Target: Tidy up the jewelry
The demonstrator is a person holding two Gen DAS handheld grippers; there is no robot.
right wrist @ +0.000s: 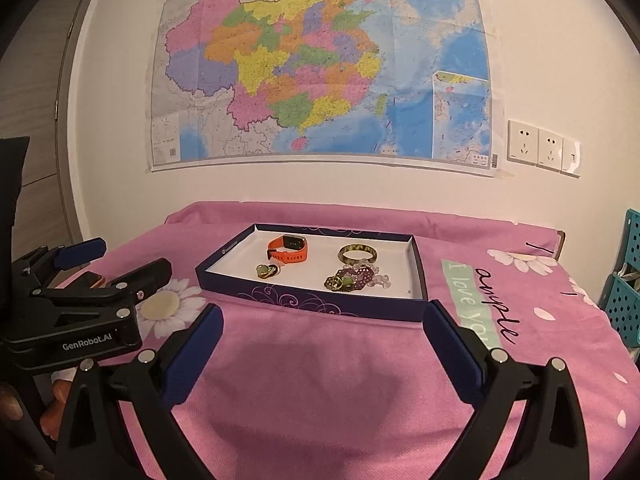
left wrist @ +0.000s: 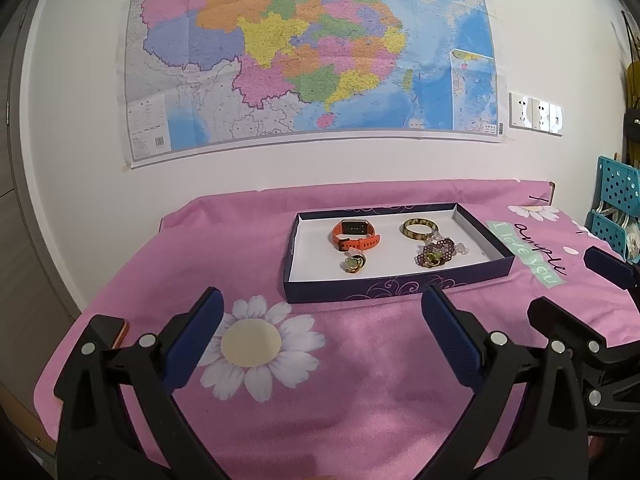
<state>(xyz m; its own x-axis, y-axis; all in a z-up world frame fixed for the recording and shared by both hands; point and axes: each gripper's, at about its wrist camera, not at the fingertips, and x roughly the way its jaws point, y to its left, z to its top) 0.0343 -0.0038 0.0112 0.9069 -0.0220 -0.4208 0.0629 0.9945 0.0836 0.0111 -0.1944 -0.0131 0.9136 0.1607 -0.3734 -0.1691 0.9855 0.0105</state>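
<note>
A dark blue box lid (left wrist: pixel 400 286) (right wrist: pixel 320 300) with a white inside lies on the pink cloth. In it are an orange watch (left wrist: pixel 354 234) (right wrist: pixel 289 249), a patterned bangle (left wrist: pixel 419 228) (right wrist: pixel 357 254), a small green and gold piece (left wrist: pixel 353 263) (right wrist: pixel 267 271) and a heap of purple and clear bead bracelets (left wrist: pixel 438 252) (right wrist: pixel 354 278). My left gripper (left wrist: pixel 322 340) is open and empty, short of the box. My right gripper (right wrist: pixel 322 344) is open and empty, also short of the box. The left gripper shows at the left of the right wrist view (right wrist: pixel 120 264).
The pink flowered cloth (left wrist: pixel 360 360) covers the table against a white wall with a map (left wrist: pixel 312 52). A teal perforated rack (left wrist: pixel 616 208) stands at the right edge. A small dark and orange object (left wrist: pixel 114 330) lies at the cloth's left edge.
</note>
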